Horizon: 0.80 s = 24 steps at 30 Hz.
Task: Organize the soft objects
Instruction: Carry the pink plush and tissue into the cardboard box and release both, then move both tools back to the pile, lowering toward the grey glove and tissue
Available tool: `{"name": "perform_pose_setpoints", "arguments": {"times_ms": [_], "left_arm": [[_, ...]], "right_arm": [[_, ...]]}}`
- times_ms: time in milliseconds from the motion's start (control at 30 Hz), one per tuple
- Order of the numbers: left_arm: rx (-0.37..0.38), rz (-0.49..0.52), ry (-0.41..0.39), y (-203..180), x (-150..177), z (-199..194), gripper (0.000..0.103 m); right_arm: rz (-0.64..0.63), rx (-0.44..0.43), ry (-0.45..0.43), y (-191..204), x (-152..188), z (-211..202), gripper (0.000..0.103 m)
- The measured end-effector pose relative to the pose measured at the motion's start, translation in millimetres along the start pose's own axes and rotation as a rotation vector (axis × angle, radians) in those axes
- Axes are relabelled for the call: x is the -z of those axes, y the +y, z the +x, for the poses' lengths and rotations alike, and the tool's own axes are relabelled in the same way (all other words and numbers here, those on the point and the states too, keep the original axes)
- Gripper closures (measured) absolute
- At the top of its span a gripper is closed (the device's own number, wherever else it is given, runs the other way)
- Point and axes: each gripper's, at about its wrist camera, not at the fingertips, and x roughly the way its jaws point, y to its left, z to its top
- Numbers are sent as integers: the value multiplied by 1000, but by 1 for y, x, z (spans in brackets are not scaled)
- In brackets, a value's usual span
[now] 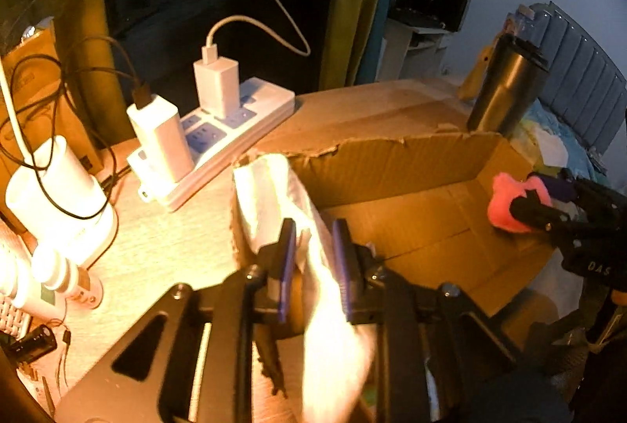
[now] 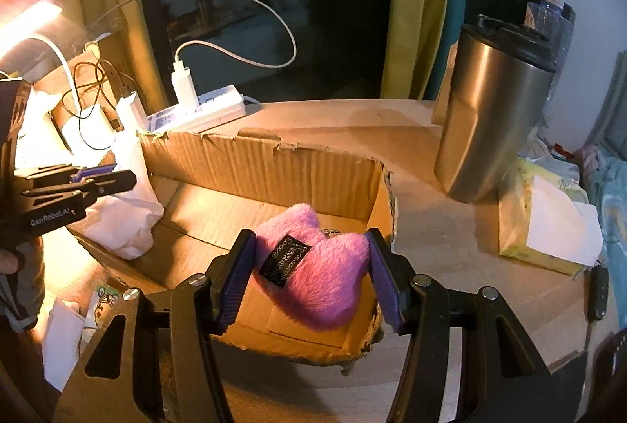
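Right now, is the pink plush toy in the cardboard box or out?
In: pink plush toy sits within the cardboard box walls, right gripper pads at its sides.

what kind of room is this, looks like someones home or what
Probably a bedroom at home, with a desk by a dark window. A padded headboard and bedding sit just past the desk edge, yellow curtains frame the window, and the desk holds a power strip with chargers, a steel tumbler and a tissue pack.
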Motion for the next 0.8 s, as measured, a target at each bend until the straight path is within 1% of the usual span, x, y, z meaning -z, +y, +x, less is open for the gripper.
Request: {"name": "perform_pose_setpoints", "arguments": {"times_ms": [33,100,133,167,200,233,267,367,500,667,800], "left_arm": [[-4,3,-3,-1,0,-3,75],[-9,11,-11,-3,0,-8,73],[-10,15,-17,-4,0,-12,69],[-10,17,-19,-6,-2,-15,56],[-12,20,-22,-8,-2,-19,48],[-12,22,-25,-9,-5,-21,34],[-11,25,-32,-12,-7,-25,30],[9,25,-69,-15,-10,-40,30],[-5,21,-102,-19,-8,-60,30],[-19,14,-141,-22,2,-92,30],[-6,11,-182,-26,12,-118,30]], "right_arm": [[0,1,-2,0,1,-1,42],[2,0,-5,1,1,-3,40],[2,-2,-7,1,2,-6,39],[1,-2,-12,1,1,-8,39],[-2,-3,-21,1,1,-11,38],[-5,-2,-30,1,1,-16,35],[-3,3,-36,1,1,-18,33],[3,19,-58,-2,3,-29,32],[12,24,-87,0,6,-47,32],[13,26,-119,4,17,-73,32],[5,34,-135,9,29,-95,32]]}}
